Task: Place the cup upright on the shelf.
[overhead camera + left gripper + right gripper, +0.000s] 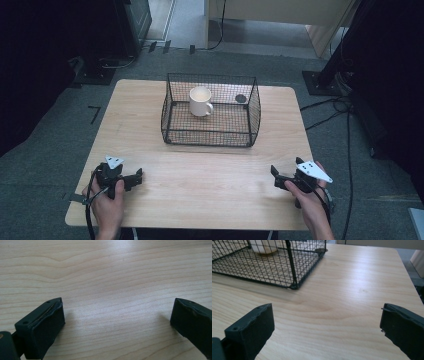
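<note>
A light wooden table (200, 185) stands on grey carpet, and a black wire basket (211, 131) sits on it toward twelve o'clock, a little past the middle. Inside the basket a white mug (200, 101) stands upright at its ten o'clock side, handle turned toward the near edge. A small dark round thing (241, 98) shows at the basket's far right corner — too small to tell what it is.

The left gripper (138, 176) rests low at the table's eight o'clock, held in the person's left hand (108, 202). In the left gripper view its jaws stand wide apart with bare wood grain between them.

The right gripper (274, 174) sits at four o'clock in the right hand (311, 200), a grey three-cornered plate on top. In the right gripper view its jaws are likewise spread wide and hold nothing — the basket's near corner (293, 286) lies ahead at eleven o'clock, well apart from them, with the bottom of the mug (264, 247) visible through the mesh.
</note>
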A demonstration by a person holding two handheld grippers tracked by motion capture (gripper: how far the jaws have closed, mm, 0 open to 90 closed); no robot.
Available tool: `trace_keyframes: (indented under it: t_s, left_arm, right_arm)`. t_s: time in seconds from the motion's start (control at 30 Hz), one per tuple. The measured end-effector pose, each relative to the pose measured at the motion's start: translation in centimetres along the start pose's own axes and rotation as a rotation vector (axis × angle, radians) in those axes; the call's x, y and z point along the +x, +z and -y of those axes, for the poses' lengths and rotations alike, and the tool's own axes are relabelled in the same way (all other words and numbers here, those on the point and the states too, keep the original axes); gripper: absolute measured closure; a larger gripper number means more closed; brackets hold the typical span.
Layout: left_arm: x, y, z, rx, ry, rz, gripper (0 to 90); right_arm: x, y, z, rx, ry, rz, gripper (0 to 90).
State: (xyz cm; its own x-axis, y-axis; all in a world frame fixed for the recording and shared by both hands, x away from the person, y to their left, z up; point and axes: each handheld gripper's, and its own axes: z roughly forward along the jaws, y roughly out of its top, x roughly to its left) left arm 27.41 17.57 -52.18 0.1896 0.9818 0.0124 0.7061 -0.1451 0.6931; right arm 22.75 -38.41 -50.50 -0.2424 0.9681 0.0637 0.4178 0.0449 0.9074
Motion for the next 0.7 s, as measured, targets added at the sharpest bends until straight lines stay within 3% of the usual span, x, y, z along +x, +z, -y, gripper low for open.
trace_keyframes:
  t_s: [0.47, 0.7]
  left_arm:
    - [0.0, 0.0, 0.0, 0.0, 0.0, 0.0, 0.0]
    - [0.0, 0.0, 0.0, -0.001, 0.0, 0.0, 0.0]
  right_arm:
    - [-1.9, -1.4, 2.5, 0.093, 0.045, 0.057, 0.0]
    - [-2.4, -1.7, 3.1, 0.253, 0.017, 0.073, 0.0]
